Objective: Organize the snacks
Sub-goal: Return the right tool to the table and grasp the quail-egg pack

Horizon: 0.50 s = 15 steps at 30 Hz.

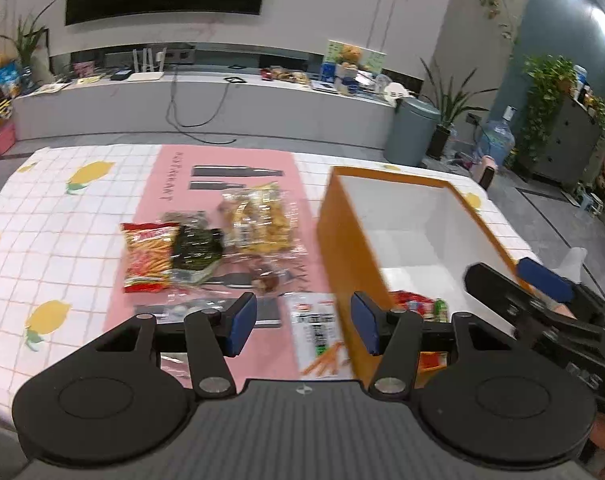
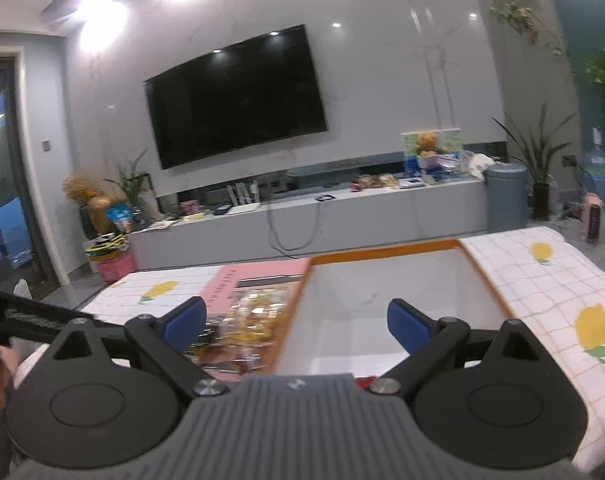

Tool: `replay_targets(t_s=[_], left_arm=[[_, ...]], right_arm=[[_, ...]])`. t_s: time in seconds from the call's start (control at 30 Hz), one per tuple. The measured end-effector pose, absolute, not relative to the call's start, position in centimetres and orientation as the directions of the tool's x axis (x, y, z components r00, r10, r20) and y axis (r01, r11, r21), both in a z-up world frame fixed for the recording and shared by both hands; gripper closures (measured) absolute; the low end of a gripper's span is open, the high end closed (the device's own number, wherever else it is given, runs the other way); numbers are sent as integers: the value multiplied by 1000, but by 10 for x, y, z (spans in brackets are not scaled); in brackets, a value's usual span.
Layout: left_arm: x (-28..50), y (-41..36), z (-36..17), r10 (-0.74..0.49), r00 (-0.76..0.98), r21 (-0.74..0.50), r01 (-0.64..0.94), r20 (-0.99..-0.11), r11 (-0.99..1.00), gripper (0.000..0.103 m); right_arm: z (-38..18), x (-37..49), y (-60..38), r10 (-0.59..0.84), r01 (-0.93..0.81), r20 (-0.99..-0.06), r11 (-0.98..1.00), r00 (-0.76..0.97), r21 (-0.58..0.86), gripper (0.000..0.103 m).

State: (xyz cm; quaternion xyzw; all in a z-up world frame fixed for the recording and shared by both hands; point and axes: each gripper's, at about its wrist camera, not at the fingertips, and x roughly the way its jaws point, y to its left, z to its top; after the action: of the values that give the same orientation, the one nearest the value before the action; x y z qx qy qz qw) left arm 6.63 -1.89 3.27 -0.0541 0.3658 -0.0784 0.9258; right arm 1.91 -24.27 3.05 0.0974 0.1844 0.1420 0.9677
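On the pink mat [image 1: 174, 184] lie a red packet [image 1: 148, 256], a dark green packet [image 1: 196, 250] and a yellow bag [image 1: 262, 220]. My left gripper [image 1: 304, 330] hangs released, empty, above a white packet [image 1: 318, 334]. The orange box [image 1: 342, 248] stands right of it, snacks [image 1: 418, 304] inside. My right gripper [image 2: 296, 326] gapes empty over the box.

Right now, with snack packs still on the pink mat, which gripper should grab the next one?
Probably the left gripper: its jaws are open and empty above the white stick-snack pack on the pink mat. The right gripper, also empty, points into the orange box.
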Motion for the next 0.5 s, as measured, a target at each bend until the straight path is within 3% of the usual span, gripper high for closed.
replay_targets(t_s=[0.27, 0.5], left_arm=[[73, 37, 4, -114, 708, -162, -1, -697, 987, 39], [77, 79, -23, -96, 688, -183, -54, -720, 982, 39]], right_arm=[[26, 3, -185, 413, -362, -331, 909, 848, 206, 8], [5, 12, -127, 415, -391, -430, 909, 802, 146, 8]])
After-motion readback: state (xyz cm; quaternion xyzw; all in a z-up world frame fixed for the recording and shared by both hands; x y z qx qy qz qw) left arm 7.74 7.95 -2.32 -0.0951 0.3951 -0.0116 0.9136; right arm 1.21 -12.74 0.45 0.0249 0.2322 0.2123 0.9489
